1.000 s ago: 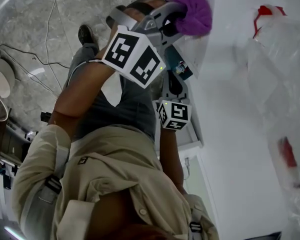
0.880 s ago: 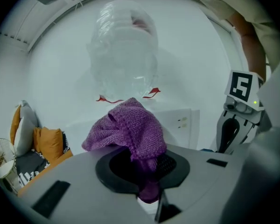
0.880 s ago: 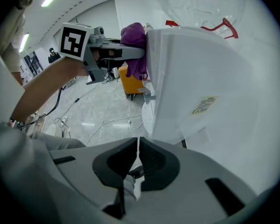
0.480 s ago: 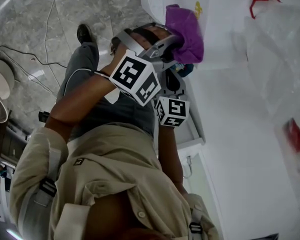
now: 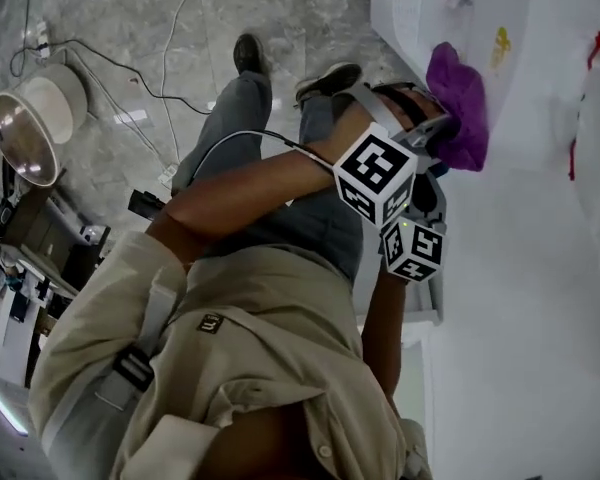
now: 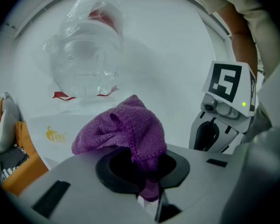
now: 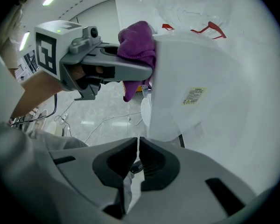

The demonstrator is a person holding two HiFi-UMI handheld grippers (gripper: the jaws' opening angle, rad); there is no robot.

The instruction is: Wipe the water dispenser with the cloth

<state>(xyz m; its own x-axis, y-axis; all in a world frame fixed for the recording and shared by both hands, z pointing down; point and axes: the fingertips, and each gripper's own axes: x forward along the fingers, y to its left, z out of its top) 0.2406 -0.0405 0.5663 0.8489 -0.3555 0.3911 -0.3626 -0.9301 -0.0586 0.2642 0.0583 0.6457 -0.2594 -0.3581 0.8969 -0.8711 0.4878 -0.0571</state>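
My left gripper (image 5: 442, 133) is shut on a bunched purple cloth (image 5: 461, 106) and presses it against the white water dispenser (image 5: 540, 218). In the left gripper view the cloth (image 6: 123, 127) bulges out of the closed jaws, in front of the dispenser's white face (image 6: 177, 59). The right gripper (image 7: 136, 160) is shut with nothing in it and hangs just below the left one; its marker cube (image 5: 412, 249) shows in the head view. From the right gripper view the cloth (image 7: 137, 45) lies on the dispenser's edge (image 7: 210, 78).
A water bottle wrapped in clear plastic with red print (image 6: 88, 55) sits on top of the dispenser. Cables (image 5: 170, 38) and a round metal bowl (image 5: 25, 133) lie on the marble floor. My own legs and shoes (image 5: 248, 53) stand close to the dispenser.
The left gripper has carried the cloth along the dispenser's white face while the head view swung. The right gripper stayed shut, close under the left one.
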